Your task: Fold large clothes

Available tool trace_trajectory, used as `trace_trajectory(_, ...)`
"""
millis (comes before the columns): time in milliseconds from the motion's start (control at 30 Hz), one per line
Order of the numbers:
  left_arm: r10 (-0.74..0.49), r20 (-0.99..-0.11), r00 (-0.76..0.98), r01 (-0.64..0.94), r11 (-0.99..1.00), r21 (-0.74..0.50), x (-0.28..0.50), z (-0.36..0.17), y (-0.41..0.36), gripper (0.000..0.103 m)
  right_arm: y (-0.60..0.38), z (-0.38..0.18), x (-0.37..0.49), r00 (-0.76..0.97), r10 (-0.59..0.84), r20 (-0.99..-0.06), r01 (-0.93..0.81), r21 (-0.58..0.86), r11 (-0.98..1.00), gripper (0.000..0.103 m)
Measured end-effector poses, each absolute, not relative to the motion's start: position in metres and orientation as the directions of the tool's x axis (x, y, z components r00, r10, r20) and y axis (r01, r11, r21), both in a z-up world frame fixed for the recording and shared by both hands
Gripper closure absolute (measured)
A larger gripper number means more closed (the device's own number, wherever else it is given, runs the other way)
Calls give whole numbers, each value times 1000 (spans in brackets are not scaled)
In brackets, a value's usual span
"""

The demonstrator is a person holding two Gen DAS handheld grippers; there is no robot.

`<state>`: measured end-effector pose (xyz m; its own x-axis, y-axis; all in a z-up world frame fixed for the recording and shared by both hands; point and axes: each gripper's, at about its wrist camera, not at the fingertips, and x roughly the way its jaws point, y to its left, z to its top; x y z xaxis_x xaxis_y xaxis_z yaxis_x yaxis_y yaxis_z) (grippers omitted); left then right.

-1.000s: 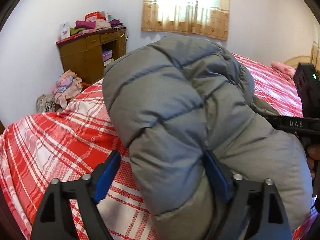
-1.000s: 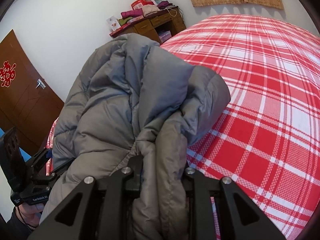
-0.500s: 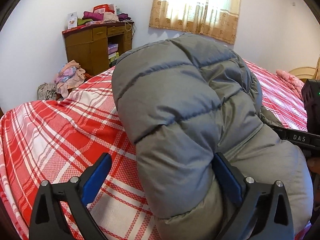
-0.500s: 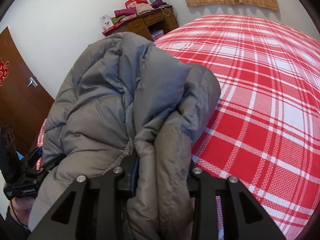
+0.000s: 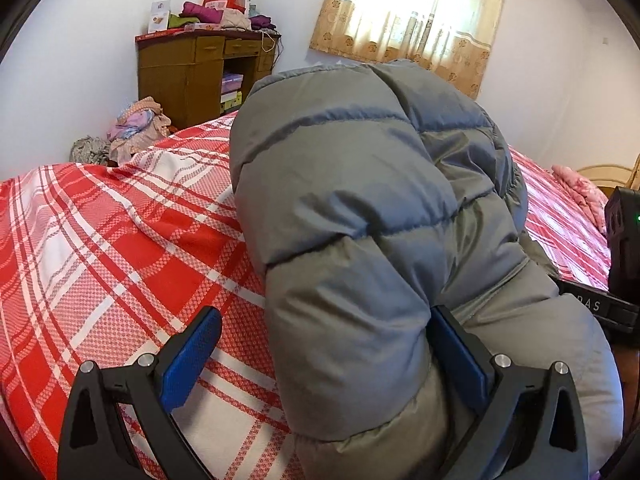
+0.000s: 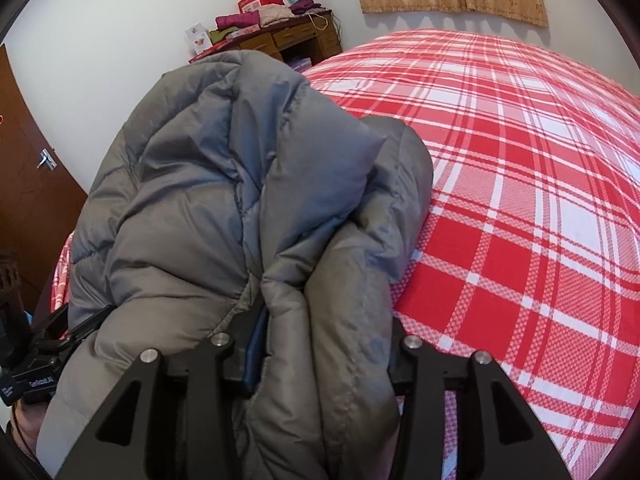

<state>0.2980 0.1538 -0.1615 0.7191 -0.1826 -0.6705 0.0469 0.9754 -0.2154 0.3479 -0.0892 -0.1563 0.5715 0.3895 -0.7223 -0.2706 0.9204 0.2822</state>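
Observation:
A grey puffer jacket point(image 5: 360, 200) lies bunched in a tall heap on the red plaid bed point(image 5: 120, 260). My left gripper point(image 5: 324, 320) stands open wide at the heap's near end. Its left blue pad point(image 5: 188, 360) is clear of the cloth, and the right pad point(image 5: 460, 356) rests against the jacket's side. In the right wrist view, a thick fold of the jacket point(image 6: 200, 200) fills my right gripper point(image 6: 326, 328). Those jaws are opening, with the fold still squeezed between them. The right finger is mostly hidden under fabric. Each gripper shows at the edge of the other's view.
A wooden desk point(image 5: 192, 72) piled with folded clothes stands against the far wall, with a heap of laundry point(image 5: 136, 128) on the floor beside it. A brown door point(image 6: 24, 160) is at the left. A pink cloth point(image 5: 580, 188) lies near the headboard. The bedspread point(image 6: 520, 200) stretches right.
The left jaws have widened and the left pad has come off the jacket. The right jaws have spread around the fold, which has puffed out between them.

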Motion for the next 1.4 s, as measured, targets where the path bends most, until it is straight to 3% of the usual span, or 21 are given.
trace_trajectory(367,-150,-669,728,17,979,-201,291,-161,145,1,-85,-157,338,614,336,-714,-238,239,941,47)
trace_trajectory(500,-88,-686,722,-28,987,-156,286,-148,146,1,-85,-147,340,613,300,-731,-225,202,953,38)
trace_trajectory(567,-19,-649,760,-70,991,-111,268,-124,146,1,-93,-128,328,637,303,-709,-215,214,953,37)
trace_trajectory(633,-1,-606,795,-73,993,-97,248,-101,147,1,-97,-110,312,660,308,-685,-217,219,951,26)
trace_trajectory(700,5,-579,815,-69,994,-89,231,-81,149,1,-99,-87,289,707,285,-648,-219,183,959,22)
trace_trajectory(1067,21,-415,909,-61,995,-83,166,-14,152,1,-82,-20,197,818,253,-517,-234,103,967,18)
trace_trajectory(1400,-5,-394,919,-31,996,-86,159,-7,142,1,-81,-11,180,836,251,-488,-235,96,967,18)
